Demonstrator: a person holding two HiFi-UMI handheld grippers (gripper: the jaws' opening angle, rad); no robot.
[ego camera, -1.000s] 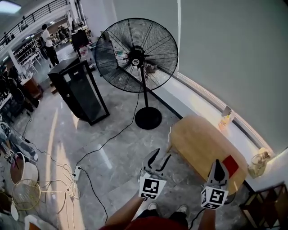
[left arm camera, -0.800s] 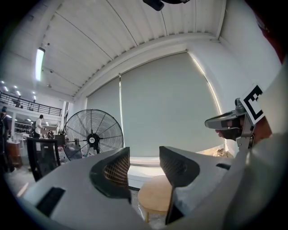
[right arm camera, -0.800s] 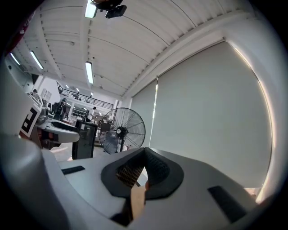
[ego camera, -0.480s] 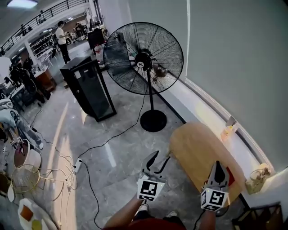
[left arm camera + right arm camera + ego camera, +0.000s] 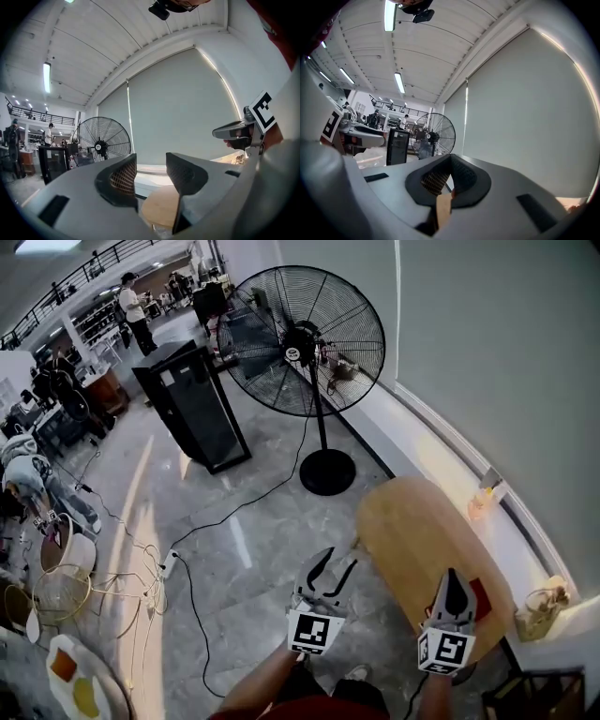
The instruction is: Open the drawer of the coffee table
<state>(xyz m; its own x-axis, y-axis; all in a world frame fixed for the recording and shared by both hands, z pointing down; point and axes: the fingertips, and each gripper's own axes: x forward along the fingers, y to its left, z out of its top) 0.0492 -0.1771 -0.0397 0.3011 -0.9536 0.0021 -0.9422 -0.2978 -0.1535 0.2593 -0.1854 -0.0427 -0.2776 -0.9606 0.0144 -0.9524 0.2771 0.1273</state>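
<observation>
**Change.** Over the last second both claws have advanced across the floor toward the coffee table, and the view has swung with them.
- The left claw has kept its jaws apart with nothing between them. It hangs just off the table's near left edge.
- The right claw has kept its jaws together, empty, and shows over the worktop's near end beside a red item.

**Task status.** Judged as approach only. No view shows the drawer, and neither claw touches the table. The drawer front has yet to be found.

**Surface and room.**
- Floor: polished grey stone, crossed by a black cable that runs from a power strip.
- Black cabinet: stands behind these.
- Pedestal fan: stands beyond the table.
- Window ledge: runs along the right wall and carries a small bottle.
</observation>
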